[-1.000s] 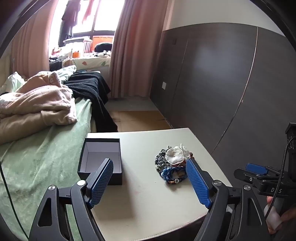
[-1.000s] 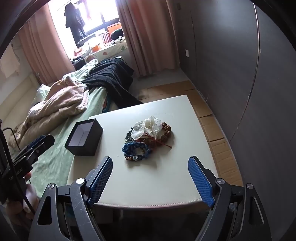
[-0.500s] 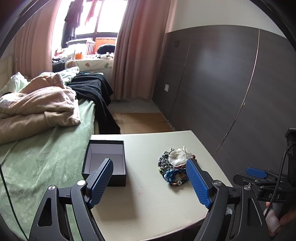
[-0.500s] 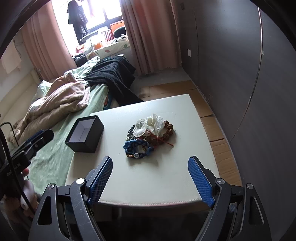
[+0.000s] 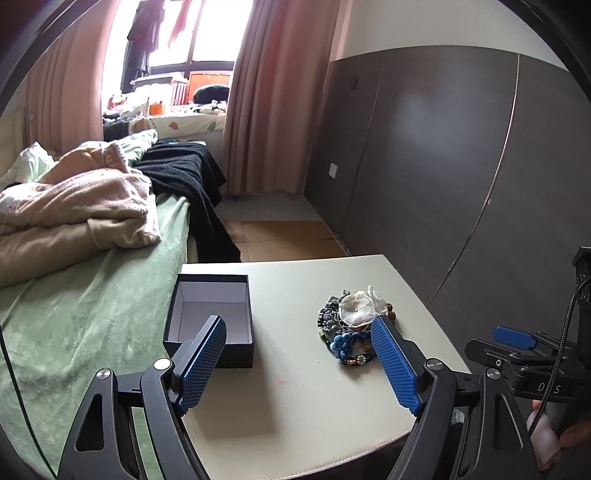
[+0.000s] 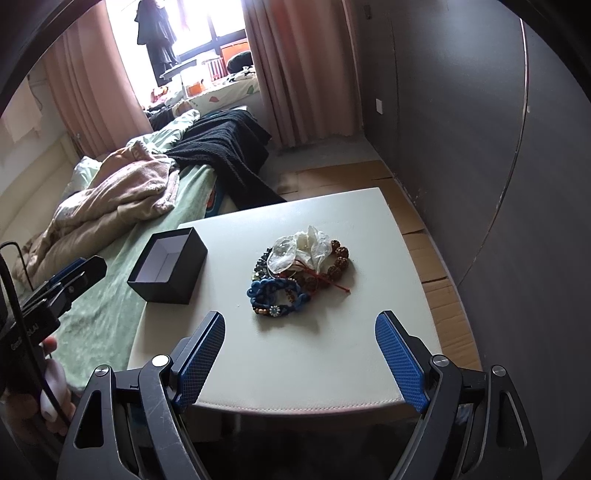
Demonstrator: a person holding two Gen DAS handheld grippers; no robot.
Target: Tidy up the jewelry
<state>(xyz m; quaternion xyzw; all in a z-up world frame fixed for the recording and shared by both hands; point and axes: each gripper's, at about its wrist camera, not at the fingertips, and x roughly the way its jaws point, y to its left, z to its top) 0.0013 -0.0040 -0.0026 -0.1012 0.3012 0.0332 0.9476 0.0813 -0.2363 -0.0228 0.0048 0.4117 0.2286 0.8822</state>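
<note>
Both grippers — left gripper (image 5: 297, 363) and right gripper (image 6: 299, 356) — hang spread and empty above the bench (image 6: 343, 347). The jewelry pile (image 6: 301, 269) lies mid-bench, near the open black box (image 6: 168, 266) — nothing looks sorted yet. Next, I'd guess, comes lowering onto one bracelet alone.

black box (image 6: 168, 271); blue bracelet (image 6: 275, 291); cream table (image 6: 332, 343)

White table (image 6: 332, 362) stands just beside a bed with green bedspread (image 5: 85, 306). Pinkish-beige blanket (image 5: 74, 210) bunched on the bed; black knit throw (image 6: 225, 155) behind it, draped over the bed's edge toward the floor. Pink curtains (image 5: 273, 110) flank a bright window (image 5: 207, 33), dark clothes hanging in it. Cluttered window ledge with patterned cloth (image 5: 184, 120). Dark panelled wall (image 5: 443, 166) on the right, small white socket (image 5: 333, 170) low on it. Flattened cardboard (image 6: 421, 229) on the floor.
</note>
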